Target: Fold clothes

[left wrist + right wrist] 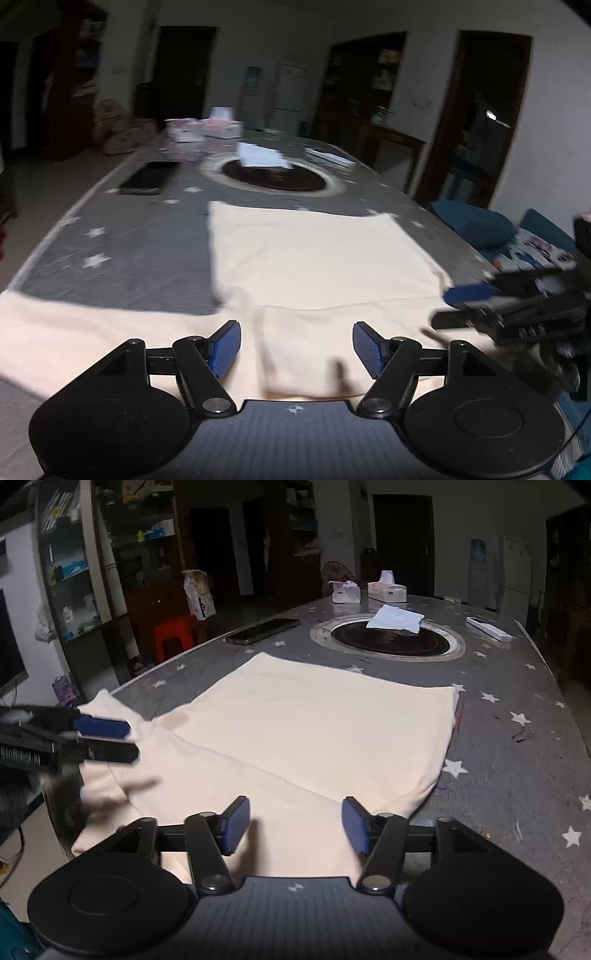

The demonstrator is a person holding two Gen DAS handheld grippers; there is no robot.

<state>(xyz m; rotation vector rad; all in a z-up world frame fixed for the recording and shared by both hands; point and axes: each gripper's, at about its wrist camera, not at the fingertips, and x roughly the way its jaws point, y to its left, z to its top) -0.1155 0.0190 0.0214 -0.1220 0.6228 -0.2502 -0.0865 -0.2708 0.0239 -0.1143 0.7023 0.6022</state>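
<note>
- Dim room, dark doorways and shelving behind; long grey table (pixel 517 760) with white star print, round dark inset hob (pixel 388 639) mid-table.
- Cream fabric garment (pixel 303 731) lay flat on the near end of the table, one sleeve-like part trailing off the near-left edge in the right wrist view; a fold ridge ran across it.
- Left gripper (pixel 296 350), black with blue pads: jaws spread wide, nothing between them, hovering over the garment's near edge.
- Right gripper (pixel 295 825): jaws also spread, empty, above the garment's near hem.
- Each gripper showed in the other's view, blurred, at the garment's side.
- Beyond the garment: black phone (pixel 263 630), white crumpled tissue (pixel 395 618) on the hob, two tissue boxes (pixel 386 590), white remote (pixel 488 628).
</note>
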